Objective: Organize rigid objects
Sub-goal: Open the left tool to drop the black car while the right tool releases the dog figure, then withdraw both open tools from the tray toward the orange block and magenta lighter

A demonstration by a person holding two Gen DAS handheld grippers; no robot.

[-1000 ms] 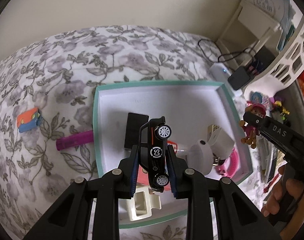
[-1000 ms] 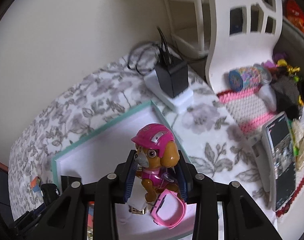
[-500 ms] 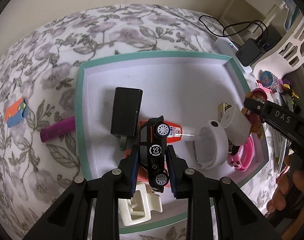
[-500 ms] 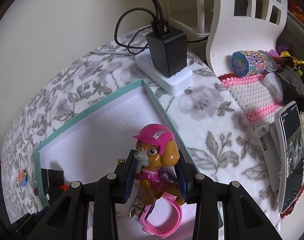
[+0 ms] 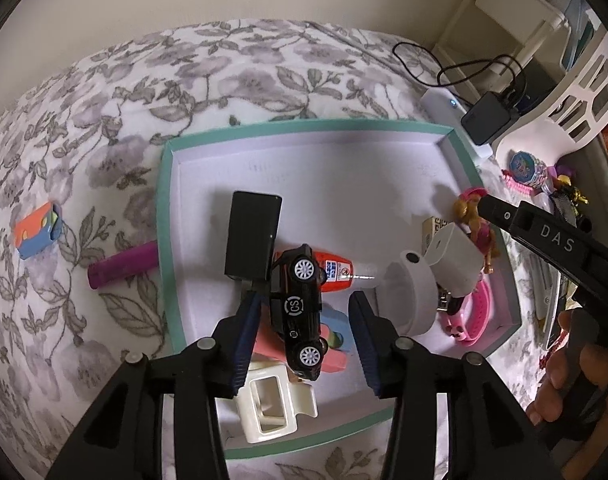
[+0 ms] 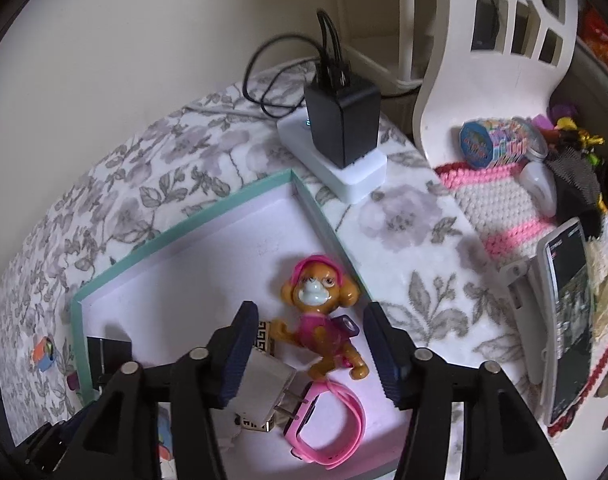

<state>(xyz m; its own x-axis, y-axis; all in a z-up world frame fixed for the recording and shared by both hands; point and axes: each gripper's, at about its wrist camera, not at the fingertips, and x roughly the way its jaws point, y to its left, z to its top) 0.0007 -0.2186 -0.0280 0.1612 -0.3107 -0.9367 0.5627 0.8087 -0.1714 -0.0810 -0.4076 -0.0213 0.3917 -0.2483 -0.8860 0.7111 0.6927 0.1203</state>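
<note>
both jaws gape, holding nothing: left gripper [image 5: 301, 320] around the black toy car [image 5: 297, 312], right gripper [image 6: 311, 350] around the pup figure [image 6: 320, 320], all inside the teal tray [image 5: 165, 216].

The tray [image 5: 165, 216] is mint-rimmed, white inside; the toy car [image 5: 297, 312] black with white wheels; the pup figure [image 6: 318, 316] orange, pink-helmeted; the cloth [image 5: 103, 120] grey-floral.
</note>
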